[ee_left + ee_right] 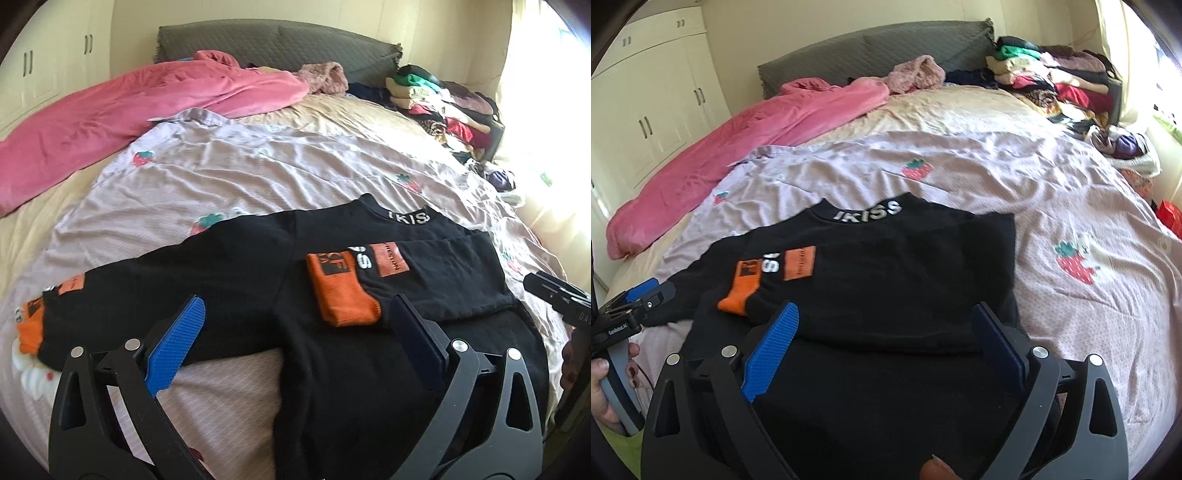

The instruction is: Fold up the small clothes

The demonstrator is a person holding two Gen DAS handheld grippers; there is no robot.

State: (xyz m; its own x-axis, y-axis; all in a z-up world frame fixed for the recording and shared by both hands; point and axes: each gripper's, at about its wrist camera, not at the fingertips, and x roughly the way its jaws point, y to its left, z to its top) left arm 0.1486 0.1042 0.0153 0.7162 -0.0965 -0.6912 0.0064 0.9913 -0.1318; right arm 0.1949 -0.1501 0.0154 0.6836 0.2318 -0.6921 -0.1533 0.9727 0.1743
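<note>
The bed (332, 122) carries a black sweater (236, 280) spread flat on the strawberry sheet (1071, 206), collar away from the person. Its right sleeve (424, 273) is already folded across the chest, orange cuff (343, 295) on top; the left sleeve (110, 295) is not yet folded. Left gripper (295, 325) and right gripper (886, 328) both hover above it, wide open, holding nothing.
</note>
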